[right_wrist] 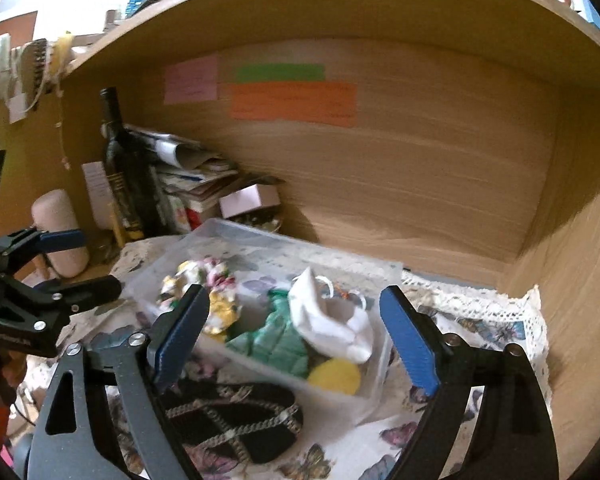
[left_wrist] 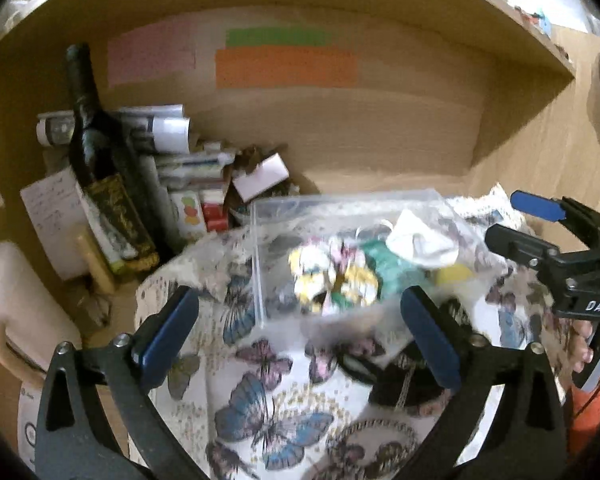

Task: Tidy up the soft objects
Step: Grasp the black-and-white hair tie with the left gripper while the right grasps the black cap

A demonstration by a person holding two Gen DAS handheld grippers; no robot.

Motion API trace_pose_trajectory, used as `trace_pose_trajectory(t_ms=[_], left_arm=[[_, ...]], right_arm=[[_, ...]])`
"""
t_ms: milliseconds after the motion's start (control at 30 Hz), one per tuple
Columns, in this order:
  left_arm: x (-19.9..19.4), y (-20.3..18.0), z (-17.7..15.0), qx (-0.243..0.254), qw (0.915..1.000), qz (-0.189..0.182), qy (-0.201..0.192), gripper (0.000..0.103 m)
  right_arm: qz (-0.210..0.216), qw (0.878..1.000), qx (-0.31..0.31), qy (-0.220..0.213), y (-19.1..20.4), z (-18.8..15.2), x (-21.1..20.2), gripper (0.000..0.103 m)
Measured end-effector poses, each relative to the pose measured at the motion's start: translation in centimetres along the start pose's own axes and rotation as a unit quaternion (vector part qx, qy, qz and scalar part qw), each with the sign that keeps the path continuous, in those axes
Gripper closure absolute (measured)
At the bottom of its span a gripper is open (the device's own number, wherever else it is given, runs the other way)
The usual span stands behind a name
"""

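Both the left hand-held gripper (left_wrist: 300,334) and the right hand-held gripper (right_wrist: 296,336) gape wide, holding nothing. A clear box (right_wrist: 260,236) of soft things sits on the butterfly cloth (left_wrist: 260,392), a black pouch (right_wrist: 236,420) just beside it.

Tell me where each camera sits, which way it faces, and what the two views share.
Left wrist: rides the left claw, facing the shelf's back wall over the clear bin; its own open blue-padded fingers show, plus the right claw at right.
Right wrist: rides the right claw, facing the same wall from further right; its open fingers show, with the left claw at left.
Shared: bin, dark bottle, orange note, butterfly cloth, black pouch.
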State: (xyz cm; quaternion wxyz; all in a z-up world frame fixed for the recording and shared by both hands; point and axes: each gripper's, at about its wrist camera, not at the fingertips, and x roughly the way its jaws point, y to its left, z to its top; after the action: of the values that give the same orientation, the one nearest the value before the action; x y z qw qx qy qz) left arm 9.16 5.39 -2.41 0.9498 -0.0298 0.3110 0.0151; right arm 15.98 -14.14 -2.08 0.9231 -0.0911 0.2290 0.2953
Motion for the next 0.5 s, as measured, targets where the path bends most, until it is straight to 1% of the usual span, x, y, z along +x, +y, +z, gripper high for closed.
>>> trace_pose_trajectory(t_ms=[67, 167, 200, 233, 300, 433, 500], left_arm=[[0.0, 0.1, -1.2, 0.000, 0.9999, -0.005, 0.013, 0.001], [0.4, 0.0, -2.7, -0.004, 0.9992, -0.025, 0.029, 0.001], [0.5, 0.0, -3.2, -0.005, 0.9990, -0.030, 0.033, 0.003], [0.5, -0.1, -3.7, -0.004, 0.9988, -0.033, 0.036, 0.006], [0.7, -0.3, -4.6, 0.002, 0.9980, -0.040, 0.048, 0.022], [1.4, -0.5, -6.5, 0.010, 0.9957, -0.055, 0.073, 0.032], [1.8, -0.7, -7.4, 0.019, 0.9944, -0.058, 0.087, 0.044]], right_arm=[[0.007, 1.000, -0.002, 0.000, 0.5, -0.6, -0.5, 0.013], [0.012, 1.000, -0.002, 0.008, 1.1, -1.9, -0.7, 0.013], [0.012, 1.000, -0.002, 0.012, 1.3, -2.4, -0.7, 0.013], [0.012, 1.000, 0.000, 0.015, 1.5, -3.0, -0.7, 0.012], [0.017, 1.000, 0.007, 0.024, 1.7, -4.0, -0.4, 0.010], [0.037, 0.997, 0.028, 0.061, 2.1, -6.3, 0.7, 0.009], [0.044, 0.995, 0.031, 0.083, 2.4, -7.2, 1.6, 0.009]])
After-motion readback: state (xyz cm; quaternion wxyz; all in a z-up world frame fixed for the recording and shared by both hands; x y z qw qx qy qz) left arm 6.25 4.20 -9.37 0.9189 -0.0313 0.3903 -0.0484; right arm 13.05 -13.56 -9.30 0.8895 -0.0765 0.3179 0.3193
